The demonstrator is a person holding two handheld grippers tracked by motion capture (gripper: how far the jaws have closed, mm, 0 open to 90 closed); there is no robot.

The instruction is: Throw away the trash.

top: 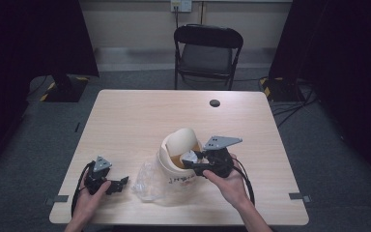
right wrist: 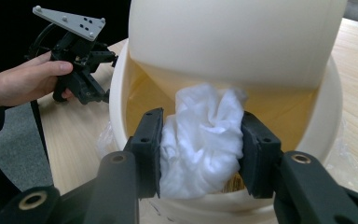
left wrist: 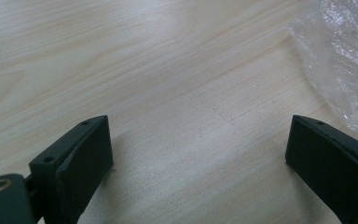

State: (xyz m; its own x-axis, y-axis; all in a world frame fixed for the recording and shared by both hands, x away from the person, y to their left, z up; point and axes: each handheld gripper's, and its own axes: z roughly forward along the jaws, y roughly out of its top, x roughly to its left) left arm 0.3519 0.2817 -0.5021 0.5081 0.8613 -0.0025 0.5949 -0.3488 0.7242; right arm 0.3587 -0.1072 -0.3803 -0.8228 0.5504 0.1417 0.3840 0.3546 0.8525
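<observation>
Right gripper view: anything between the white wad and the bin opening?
Nothing visible blocks it. The white wad sits between the right gripper pads, already over the bin rim, at the opening. The swing lid is tilted above it, leaving the gap below open.

Dim room, soft overhead light; close views slightly blurred.

We see the bin (top: 179,159) near the table's (top: 140,116) front edge, with a plastic bag (top: 148,182) just left of it. A tissue wad (right wrist: 200,140) sits in the bin's mouth. A chair (top: 207,53) stands behind the table.
</observation>
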